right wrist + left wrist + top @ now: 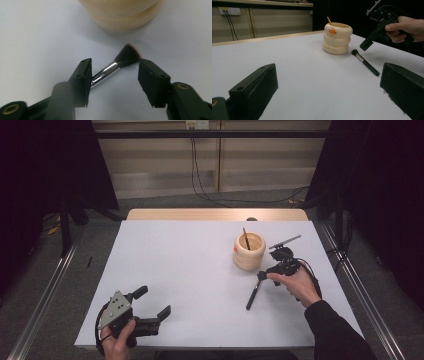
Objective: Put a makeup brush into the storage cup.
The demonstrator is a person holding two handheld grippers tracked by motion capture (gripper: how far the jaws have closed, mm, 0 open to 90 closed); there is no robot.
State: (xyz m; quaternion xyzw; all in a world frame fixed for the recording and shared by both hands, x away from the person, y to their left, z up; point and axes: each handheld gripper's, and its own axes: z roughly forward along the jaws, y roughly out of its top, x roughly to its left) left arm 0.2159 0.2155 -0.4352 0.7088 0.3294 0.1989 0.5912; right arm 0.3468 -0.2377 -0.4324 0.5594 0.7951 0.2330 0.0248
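Your right gripper (113,75) tilts down, fingers released astride the brush (117,65) lying on the bench (190,270); left gripper (145,307) rests, fingers released.

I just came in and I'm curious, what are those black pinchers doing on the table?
A person holds a pincher tool in each hand. The right gripper is lowered over a makeup brush lying on the white table, jaws apart around its silver neck, not squeezing yet. A cream duck-face cup stands close by. The left gripper waits open near the table's front edge.

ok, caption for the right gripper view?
Right gripper open around the makeup brush lying on the white table.
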